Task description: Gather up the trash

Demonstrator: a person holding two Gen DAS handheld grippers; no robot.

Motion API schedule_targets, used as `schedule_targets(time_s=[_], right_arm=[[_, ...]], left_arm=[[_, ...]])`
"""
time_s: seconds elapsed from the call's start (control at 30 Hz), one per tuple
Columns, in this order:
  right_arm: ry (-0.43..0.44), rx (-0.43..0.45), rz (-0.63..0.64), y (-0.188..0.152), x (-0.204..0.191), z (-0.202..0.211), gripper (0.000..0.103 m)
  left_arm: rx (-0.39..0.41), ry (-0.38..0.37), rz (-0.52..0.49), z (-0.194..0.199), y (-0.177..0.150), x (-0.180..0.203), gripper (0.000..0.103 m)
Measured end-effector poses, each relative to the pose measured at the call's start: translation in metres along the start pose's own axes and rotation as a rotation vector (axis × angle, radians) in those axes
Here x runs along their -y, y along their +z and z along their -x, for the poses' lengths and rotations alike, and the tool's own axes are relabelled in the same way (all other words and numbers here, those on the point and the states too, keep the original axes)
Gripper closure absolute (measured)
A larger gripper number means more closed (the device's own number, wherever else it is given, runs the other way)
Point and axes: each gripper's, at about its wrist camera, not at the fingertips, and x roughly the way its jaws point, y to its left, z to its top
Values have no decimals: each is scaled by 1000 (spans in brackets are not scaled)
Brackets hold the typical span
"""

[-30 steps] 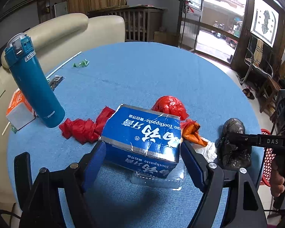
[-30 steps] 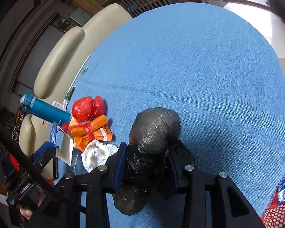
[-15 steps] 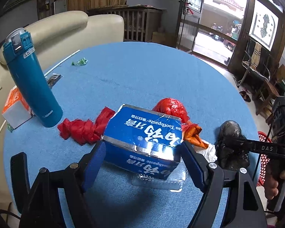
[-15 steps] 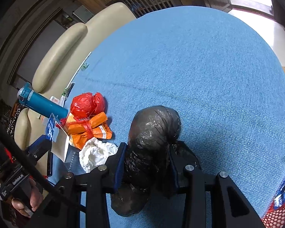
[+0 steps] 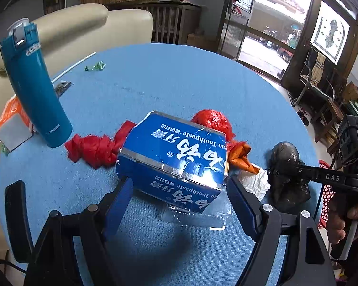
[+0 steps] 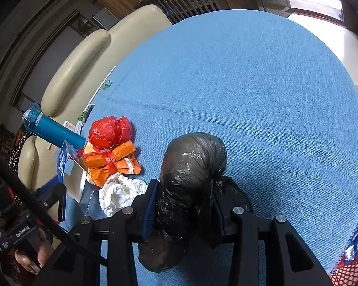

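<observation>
A blue toothpaste box point(image 5: 176, 152) sits tilted between the fingers of my left gripper point(image 5: 179, 183), whose pads are shut against its two near corners. Its front edge hangs over a clear plastic tray point(image 5: 193, 217) on the blue table point(image 5: 179, 83). My right gripper point(image 6: 186, 188) is shut on a knotted black trash bag point(image 6: 193, 164). The bag bulges above the fingers and droops below them onto the table. In the left wrist view, that black bag point(image 5: 286, 164) stands to the right of the box.
Loose trash lies around the box: a red bag point(image 5: 214, 121), a red wad point(image 5: 90, 150), an orange packet point(image 6: 112, 159), crumpled white paper point(image 6: 121, 193) and a green wrapper point(image 5: 95, 66). A teal bottle point(image 5: 35, 90) stands left. A red mesh basket point(image 6: 350, 262) sits beyond the table's right edge.
Both grips stay as they were. The left wrist view has tipped slightly, so the bottle and the trash have drifted a little to the left. The black bag has hardly shifted.
</observation>
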Motion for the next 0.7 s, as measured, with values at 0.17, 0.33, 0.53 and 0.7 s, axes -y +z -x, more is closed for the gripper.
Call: schedule_targets(time_s=[0.17, 0.33, 0.53, 0.7], right_arm=[[3, 1, 5, -1, 1, 1, 59], [6, 6, 9, -1, 2, 2, 59], [-5, 9, 16, -1, -1, 2, 59], [-8, 11, 18, -1, -2, 1, 59]], left_arm=[[-28, -67, -37, -15, 3, -15, 22], [-65, -65, -63, -26, 2, -41, 22], [-35, -56, -34, -8, 6, -57, 22], [-22, -29, -17, 3, 4, -46, 22]])
